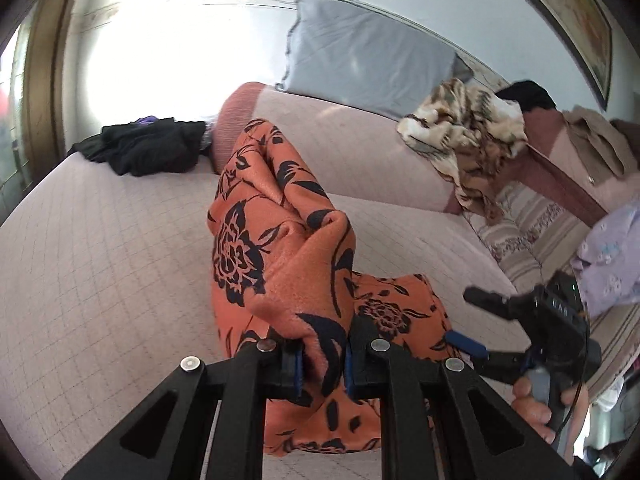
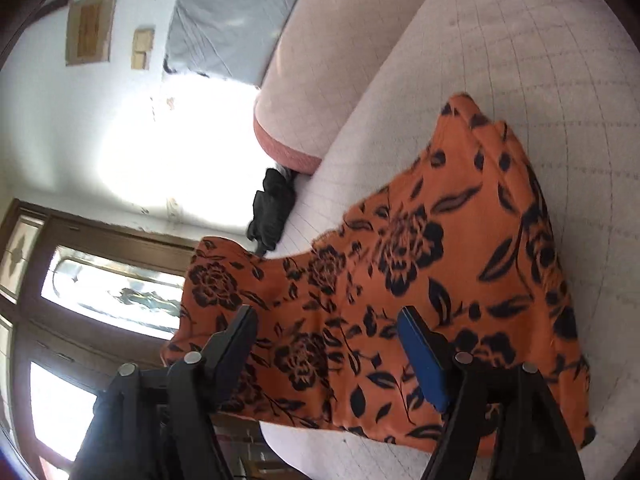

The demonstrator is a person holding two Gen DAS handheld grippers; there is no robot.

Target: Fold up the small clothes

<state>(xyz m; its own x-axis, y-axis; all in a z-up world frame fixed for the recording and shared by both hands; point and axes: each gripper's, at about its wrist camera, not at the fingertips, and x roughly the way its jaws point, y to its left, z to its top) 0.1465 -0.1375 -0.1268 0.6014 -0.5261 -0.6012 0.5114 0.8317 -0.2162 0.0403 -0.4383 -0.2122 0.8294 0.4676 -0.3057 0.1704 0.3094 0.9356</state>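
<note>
Between the pads of our left gripper [image 1: 323, 364], at six o'clock in the left wrist view, we have a fold of the orange cloth [image 1: 280, 248] pinched tight, the jaws closed on it. From that grip the cloth, printed with black flowers, rises in a bunched ridge toward twelve o'clock and spreads down onto the pale quilted bed cover [image 1: 100, 260] toward four o'clock.

At four o'clock in the same view we see our right gripper [image 1: 470, 322], held in a hand [image 1: 536, 404], with its fingers spread apart just beside the cloth's edge. In the right wrist view that gripper [image 2: 328, 320] stands wide open over the cloth [image 2: 420, 280], with fabric behind the gap and neither pad pressing on it.

Farther out, a black garment [image 1: 148, 148] lies on the cover at ten o'clock, well apart from the orange cloth. A grey pillow [image 1: 368, 56] leans against the wall at one o'clock behind a pink bolster [image 1: 240, 108]. A brown and white patterned blanket [image 1: 468, 136] hangs at two o'clock.
</note>
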